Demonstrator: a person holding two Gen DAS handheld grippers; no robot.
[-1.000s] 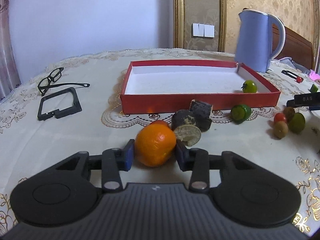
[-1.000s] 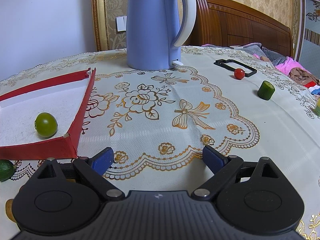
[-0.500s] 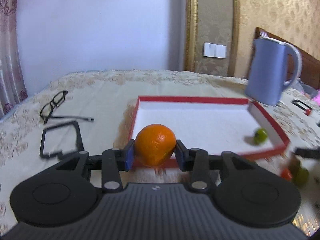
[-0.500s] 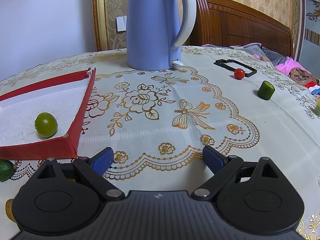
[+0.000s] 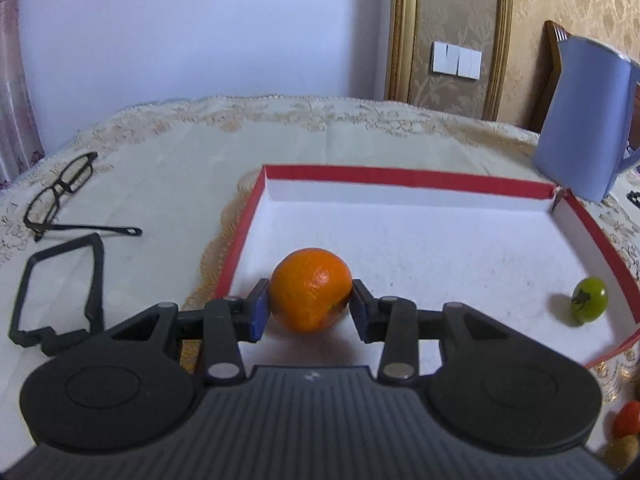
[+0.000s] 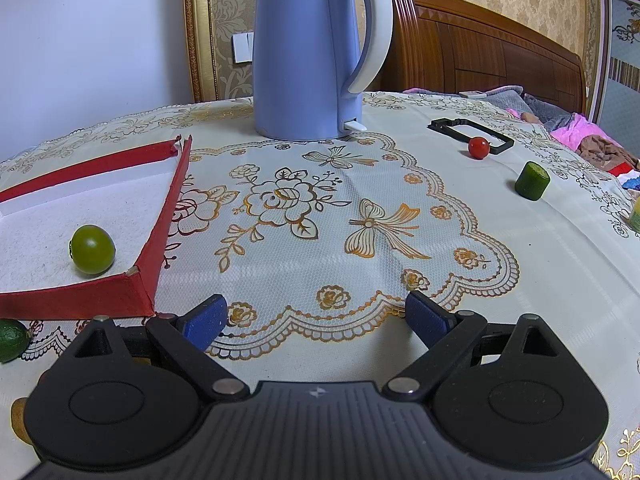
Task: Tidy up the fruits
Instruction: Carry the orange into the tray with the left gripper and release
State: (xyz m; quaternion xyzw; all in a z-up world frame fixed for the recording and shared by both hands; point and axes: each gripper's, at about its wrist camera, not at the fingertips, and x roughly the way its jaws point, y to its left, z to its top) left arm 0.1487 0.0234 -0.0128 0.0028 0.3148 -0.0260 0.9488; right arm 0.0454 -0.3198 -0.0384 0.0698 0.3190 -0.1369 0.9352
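My left gripper (image 5: 308, 312) is shut on an orange (image 5: 310, 290), and both blue pads press its sides. It hangs over the near left part of the red tray (image 5: 400, 176) with the white floor. A green tomato (image 5: 589, 297) lies in the tray's near right corner, and the right wrist view shows the same green tomato (image 6: 93, 249) inside the tray (image 6: 164, 216). My right gripper (image 6: 316, 316) stands open above the lace tablecloth with nothing between its fingers. A red tomato (image 6: 479, 147) and a green cylinder piece (image 6: 532, 181) lie far right.
A blue kettle (image 6: 308, 52) stands behind the tray's far right corner. Glasses (image 5: 60, 192) and a black frame (image 5: 60, 280) lie left of the tray. A lime (image 6: 10, 338) sits before the tray; small fruits (image 5: 626, 420) lie at the right edge. Another black frame (image 6: 472, 132) lies far right.
My left gripper lifted the orange off the table and carried it forward over the tray's near wall. The dark fruits near it dropped out of view. The right gripper stayed still.
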